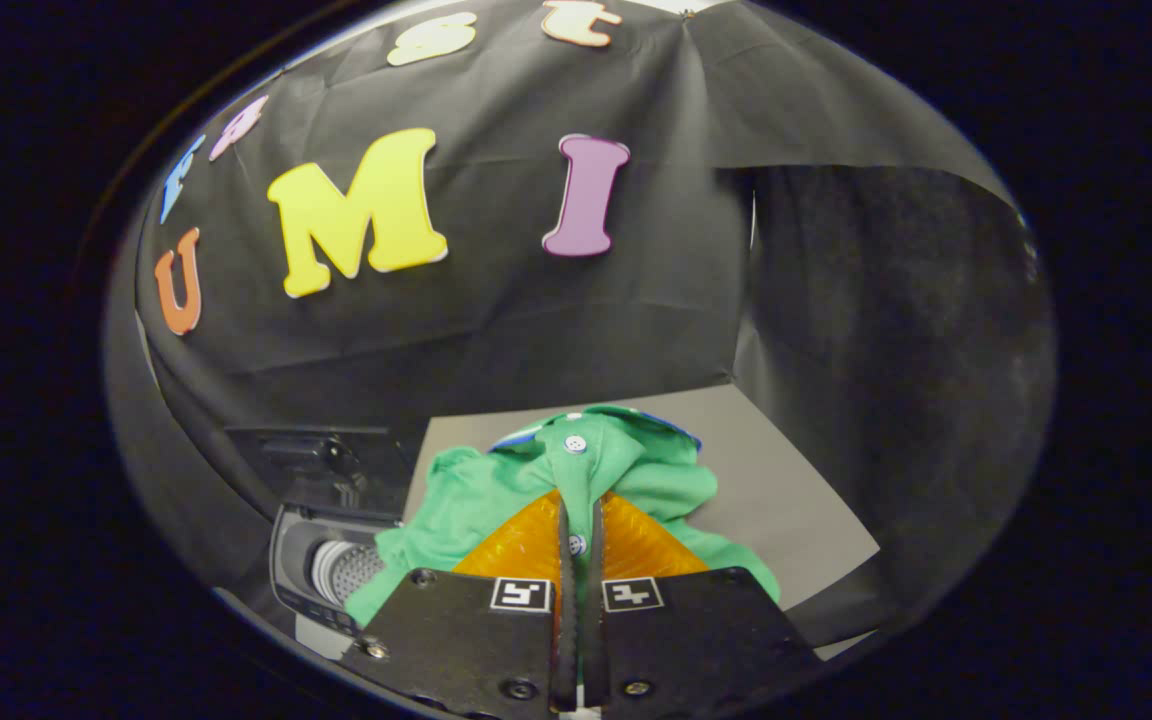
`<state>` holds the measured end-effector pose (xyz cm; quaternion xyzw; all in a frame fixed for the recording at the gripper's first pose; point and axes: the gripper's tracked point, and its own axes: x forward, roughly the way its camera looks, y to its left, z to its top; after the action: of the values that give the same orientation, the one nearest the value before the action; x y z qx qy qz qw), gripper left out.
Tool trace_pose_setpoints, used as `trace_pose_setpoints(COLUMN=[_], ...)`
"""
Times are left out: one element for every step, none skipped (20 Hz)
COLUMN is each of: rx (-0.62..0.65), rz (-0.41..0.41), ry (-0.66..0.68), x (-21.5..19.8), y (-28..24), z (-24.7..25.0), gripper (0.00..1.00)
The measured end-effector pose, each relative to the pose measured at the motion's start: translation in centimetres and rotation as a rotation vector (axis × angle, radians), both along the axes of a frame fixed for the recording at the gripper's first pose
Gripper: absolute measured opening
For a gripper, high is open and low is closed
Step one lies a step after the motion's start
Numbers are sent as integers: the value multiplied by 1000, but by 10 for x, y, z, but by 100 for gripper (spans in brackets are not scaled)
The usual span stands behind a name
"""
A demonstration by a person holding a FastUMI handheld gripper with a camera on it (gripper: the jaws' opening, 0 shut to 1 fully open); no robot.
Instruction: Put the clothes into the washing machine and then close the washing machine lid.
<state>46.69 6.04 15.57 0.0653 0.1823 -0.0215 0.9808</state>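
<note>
**Green shirt pinched in my jaws, washer off at nine o'clock**

My gripper [579,535] is clenched on the green shirt [576,470]: the two fingers [564,560] stand almost together, with only a thin fold of the shirt's button strip between them, and both press on that fold. One white button [576,443] sits just ahead of the fingertips at twelve o'clock, and a second one peeks out in the narrow slit between the fingers.

The rest of the shirt spreads around the fingers in a bunched heap, one sleeve trailing toward eight o'clock and another fold toward four o'clock. A sliver of blue fabric [681,432] shows at the far edge of the heap, at about one o'clock; I cannot tell whether it is part of the same garment.

The heap lies over the grey desk [786,490], whose bare surface runs out toward two and three o'clock.

The washing machine [331,560] is at nine o'clock from my fingers, just beside the trailing sleeve. Its lid [321,465] stands raised behind the opening, and the perforated drum [346,570] shows inside. The shirt is outside the drum.
</note>
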Motion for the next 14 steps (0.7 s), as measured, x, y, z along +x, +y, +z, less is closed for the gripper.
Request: trace_pose_setpoints(rx=[8,15,22,31,41,47,50,51,47,44,46,52,59,67], rz=[8,16,25,35,45,57,72,84,97,111,128,144,157,172], ry=[-23,-49,-70,-96,-117,-141,-164,-189,-216,-241,-264,-284,-300,-319], x=[-6,-11,-16,-20,-26,-31,-37,-43,-49,-54,-60,-66,-70,-76], y=[8,14,22,30,40,48,59,70,77,86,97,107,116,126], z=[11,22,31,43,54,65,78,90,101,115,128,140,152,163], gripper=[6,6,6,6,6,6,6,6,6,6,6,6,6,6])
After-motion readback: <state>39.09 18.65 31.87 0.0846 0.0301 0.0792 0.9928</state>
